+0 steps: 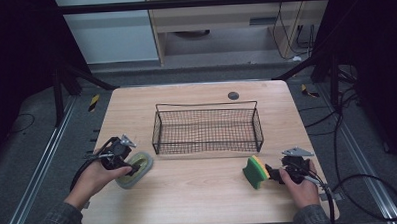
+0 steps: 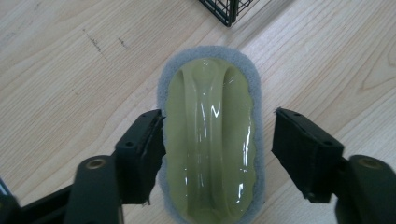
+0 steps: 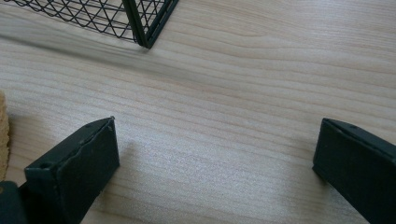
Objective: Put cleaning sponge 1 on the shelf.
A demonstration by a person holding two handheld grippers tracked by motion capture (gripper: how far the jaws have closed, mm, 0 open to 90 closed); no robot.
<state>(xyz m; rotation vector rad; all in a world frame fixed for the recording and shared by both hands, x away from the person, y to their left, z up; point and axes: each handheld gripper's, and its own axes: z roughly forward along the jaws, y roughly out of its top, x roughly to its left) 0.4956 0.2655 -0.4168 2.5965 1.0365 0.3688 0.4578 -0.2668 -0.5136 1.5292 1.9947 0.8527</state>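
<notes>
- The pale wooden table [image 1: 199,192] carries everything.
- A black wire-mesh basket [image 1: 207,127] stands mid-table.
- An oval olive-green scrubber with a grey pad rim [image 2: 210,140] lies flat at the left; the left gripper [image 2: 217,140] straddles it, jaws wide.
- A green-and-yellow sponge [image 1: 255,171] stands on edge just beside the right gripper [image 3: 217,154], whose jaws gape over bare wood.
</notes>
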